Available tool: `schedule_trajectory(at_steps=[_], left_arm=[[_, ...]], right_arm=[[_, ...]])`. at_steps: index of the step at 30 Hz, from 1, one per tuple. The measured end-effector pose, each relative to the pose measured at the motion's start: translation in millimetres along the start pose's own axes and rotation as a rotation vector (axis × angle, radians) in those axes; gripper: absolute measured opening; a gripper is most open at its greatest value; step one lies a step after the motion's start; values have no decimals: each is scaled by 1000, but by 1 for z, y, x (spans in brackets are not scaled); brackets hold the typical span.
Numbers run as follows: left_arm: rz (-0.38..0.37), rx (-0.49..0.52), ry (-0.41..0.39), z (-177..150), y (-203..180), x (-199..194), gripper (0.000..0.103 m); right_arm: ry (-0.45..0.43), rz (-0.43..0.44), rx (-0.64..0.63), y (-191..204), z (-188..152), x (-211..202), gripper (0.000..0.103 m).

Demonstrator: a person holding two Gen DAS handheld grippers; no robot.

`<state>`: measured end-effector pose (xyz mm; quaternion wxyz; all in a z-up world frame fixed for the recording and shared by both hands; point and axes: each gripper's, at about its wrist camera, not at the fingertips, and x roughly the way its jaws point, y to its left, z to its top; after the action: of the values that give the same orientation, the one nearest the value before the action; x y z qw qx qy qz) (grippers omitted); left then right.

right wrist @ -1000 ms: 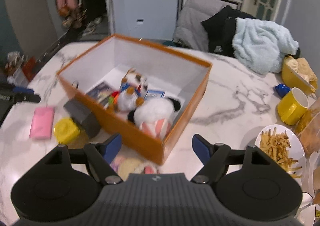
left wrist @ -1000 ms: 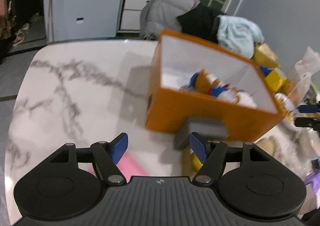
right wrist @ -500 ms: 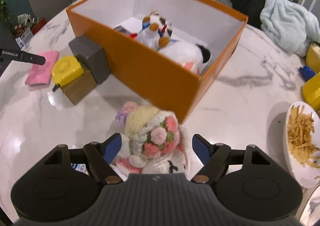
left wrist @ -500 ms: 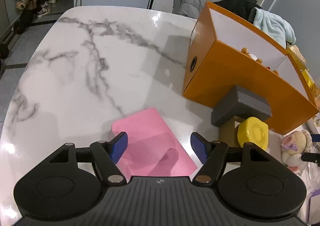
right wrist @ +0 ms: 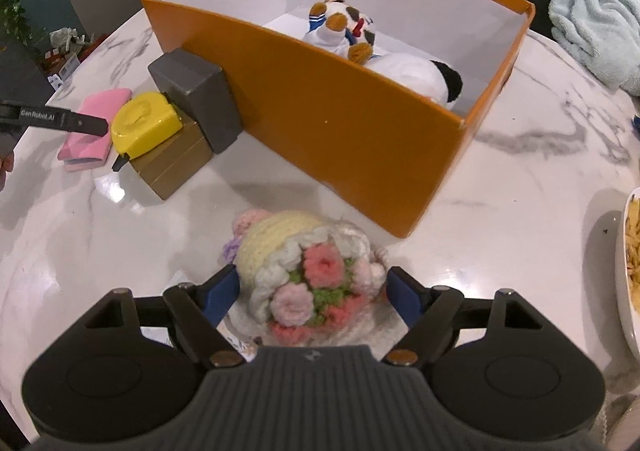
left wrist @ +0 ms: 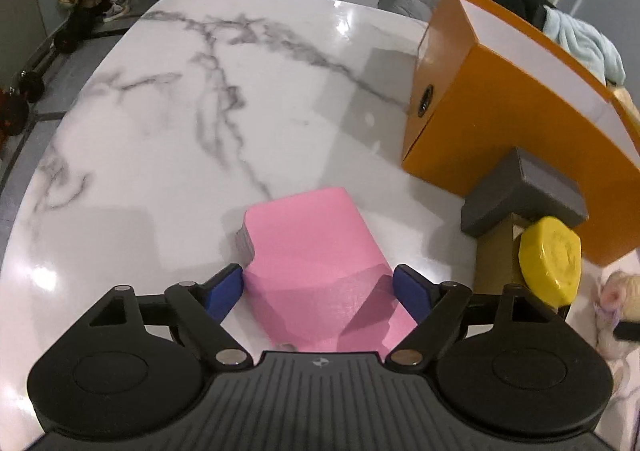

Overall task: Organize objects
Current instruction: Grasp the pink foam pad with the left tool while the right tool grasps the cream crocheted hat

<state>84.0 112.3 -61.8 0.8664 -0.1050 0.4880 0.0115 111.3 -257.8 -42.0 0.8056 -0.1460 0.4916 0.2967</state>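
One marble table (left wrist: 168, 123), cluttered room.

Home — marble table (left wrist: 168, 123), draped clothes (right wrist: 592, 19)

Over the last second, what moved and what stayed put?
Both grippers came down: the left gripper now straddles the pink pad, the right gripper the crocheted bouquet. Neither has closed. The orange box, its plush toys and the yellow case stayed put.
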Motion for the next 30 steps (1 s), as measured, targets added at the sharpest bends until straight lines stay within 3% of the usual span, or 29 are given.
schedule_trajectory(at_steps=[5,12,24,30], left_arm=[[38,21,-10,-1,-11,4,102],[125,132,-28,-5,-31,14,103],[63,220,-141,-18,-23,13,103],[61,239,-123,-15,-22,13,103]], right_arm=[[7,-7,-20,3,-1,6,83],[22,-18,-51,7,-2,14,82],[-23,-19,-130,15,-10,33,80],[-52,-3,-84,9,-11,34,79]])
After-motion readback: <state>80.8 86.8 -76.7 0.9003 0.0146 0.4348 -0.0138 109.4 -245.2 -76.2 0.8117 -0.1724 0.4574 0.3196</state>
